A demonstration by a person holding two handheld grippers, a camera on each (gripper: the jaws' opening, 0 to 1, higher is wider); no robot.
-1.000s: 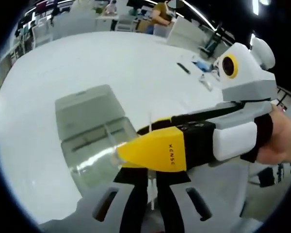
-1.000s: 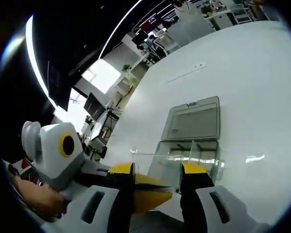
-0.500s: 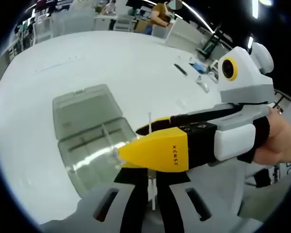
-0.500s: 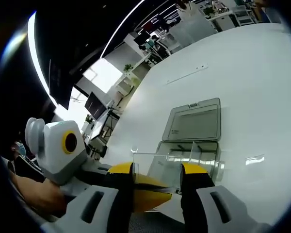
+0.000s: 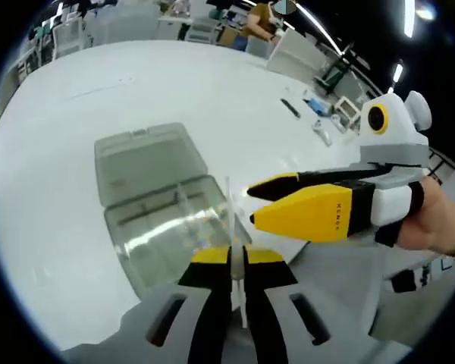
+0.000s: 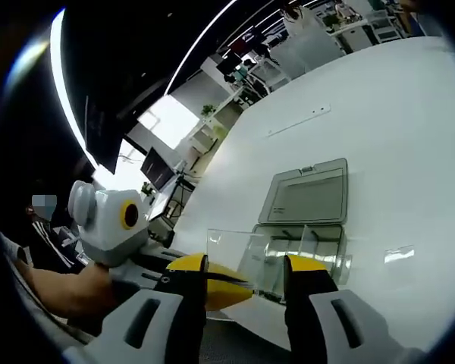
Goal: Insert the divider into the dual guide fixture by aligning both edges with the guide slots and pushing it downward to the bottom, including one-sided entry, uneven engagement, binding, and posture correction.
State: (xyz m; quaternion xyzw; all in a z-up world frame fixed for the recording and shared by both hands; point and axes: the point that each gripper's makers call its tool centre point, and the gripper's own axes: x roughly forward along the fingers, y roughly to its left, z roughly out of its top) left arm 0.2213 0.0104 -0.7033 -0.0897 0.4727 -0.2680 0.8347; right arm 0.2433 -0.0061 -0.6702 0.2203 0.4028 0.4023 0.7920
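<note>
Bright and sharp mid-picture; white table [image 5: 76,136] shiny with glare; ceiling light strips [image 6: 57,91] at ten o'clock; bent, blurry edges.

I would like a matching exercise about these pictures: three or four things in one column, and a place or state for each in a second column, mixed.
Things:
1. divider
2. fixture lid
3. left gripper
4. table

States:
A. white, carries the fixture
B. open, lying flat behind the fixture
C. shut on a thin clear sheet
D. clear, held above the fixture

Pairs: 1-D, 2-B, 3-C, 4-A
</note>
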